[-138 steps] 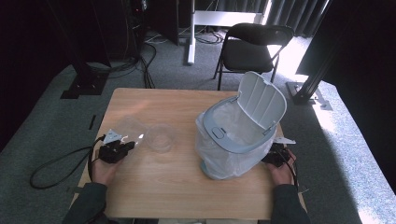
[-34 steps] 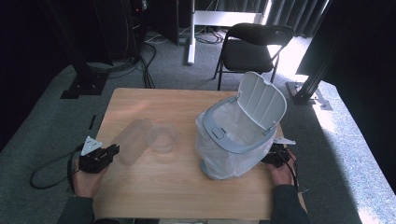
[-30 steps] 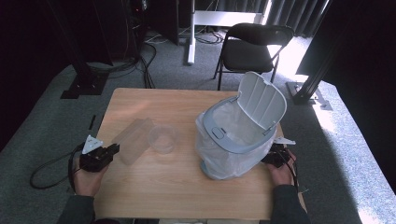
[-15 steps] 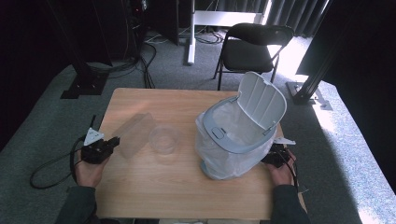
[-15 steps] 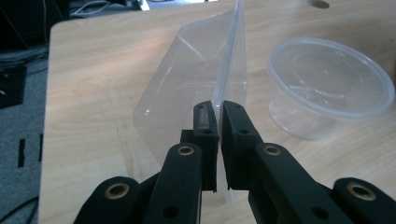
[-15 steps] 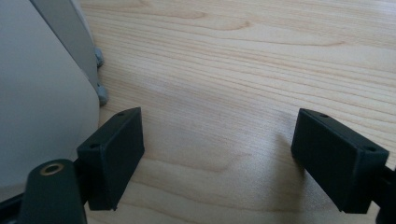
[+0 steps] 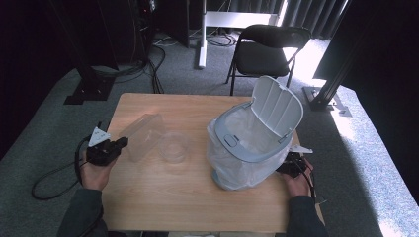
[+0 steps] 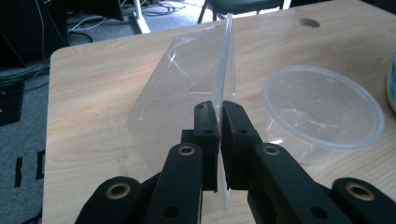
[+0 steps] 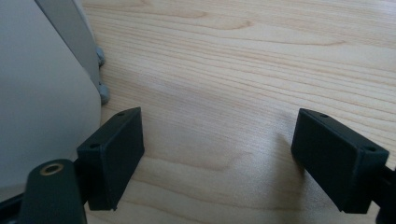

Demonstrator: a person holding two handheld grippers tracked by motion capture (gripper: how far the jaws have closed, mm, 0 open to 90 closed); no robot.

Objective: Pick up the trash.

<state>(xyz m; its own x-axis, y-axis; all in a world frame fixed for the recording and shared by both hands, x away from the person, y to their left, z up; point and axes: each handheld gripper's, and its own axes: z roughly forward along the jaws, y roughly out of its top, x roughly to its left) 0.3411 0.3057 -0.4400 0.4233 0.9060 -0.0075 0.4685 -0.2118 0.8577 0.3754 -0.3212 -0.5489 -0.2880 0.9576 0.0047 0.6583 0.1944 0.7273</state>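
A: what've you got, L side?
B: your left gripper (image 7: 120,143) is at the table's (image 7: 163,202) L edge, clamped on the rim of a clear container (image 7: 142,136), tilted up. Round clear tub (image 7: 174,146) just beside it.
A: R side?
B: your right gripper (image 7: 288,164) sits low behind the white bin (image 7: 253,143), lid up, bag liner in. Can't tell the jaws from here.

left claw (image 8: 218,109) pinched, right claw (image 9: 217,154) agape
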